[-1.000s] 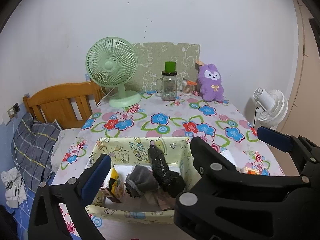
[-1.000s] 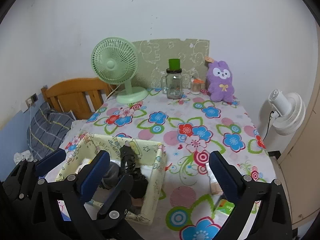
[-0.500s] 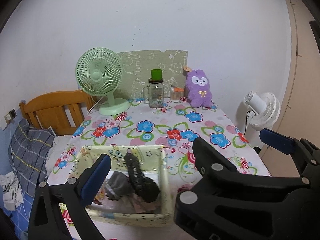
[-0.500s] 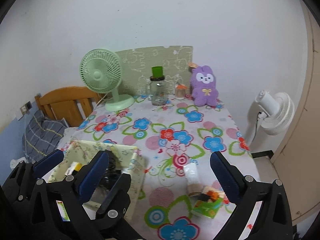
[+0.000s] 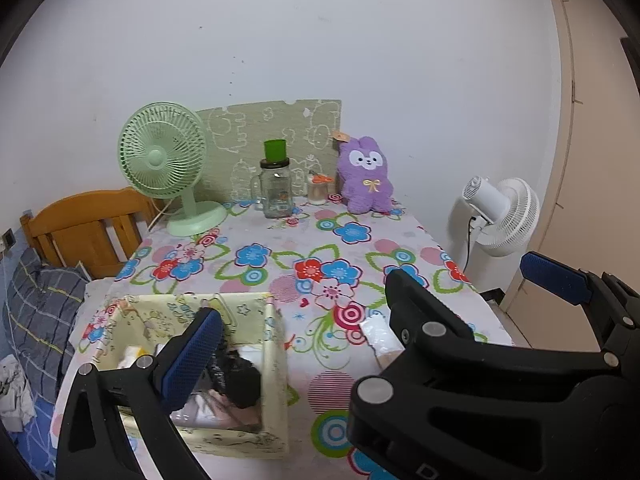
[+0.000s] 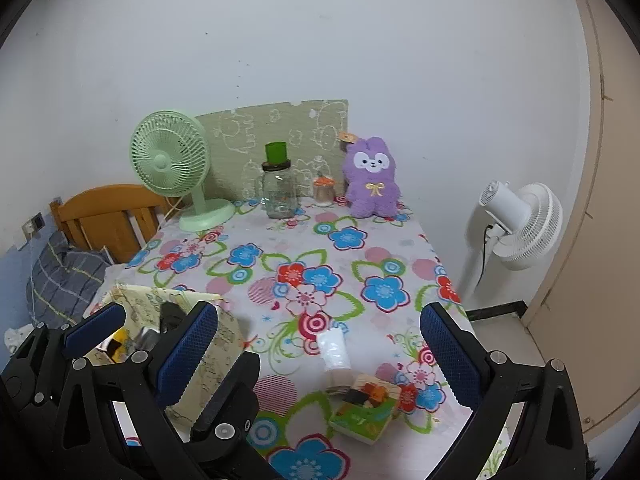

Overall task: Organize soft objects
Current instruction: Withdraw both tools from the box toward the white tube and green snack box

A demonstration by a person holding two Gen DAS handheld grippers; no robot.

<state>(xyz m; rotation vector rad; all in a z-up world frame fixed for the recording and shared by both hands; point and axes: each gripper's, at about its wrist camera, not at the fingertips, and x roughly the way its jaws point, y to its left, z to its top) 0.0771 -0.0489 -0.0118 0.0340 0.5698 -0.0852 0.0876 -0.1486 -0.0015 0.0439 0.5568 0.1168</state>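
Two wide, empty tools: left tool (image 5: 372,344) half-hides the box (image 5: 276,364), its dark contents (image 5: 240,376) unclear.

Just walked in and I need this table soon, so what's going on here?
A person is tidying soft items with a handheld gripper in each hand. Both the left gripper and the right gripper are open and hold nothing. A fabric storage box at the near left of the table already holds dark cloth items. A purple plush bunny sits at the far edge, and a white packet and a small green pack lie loose near the right gripper.
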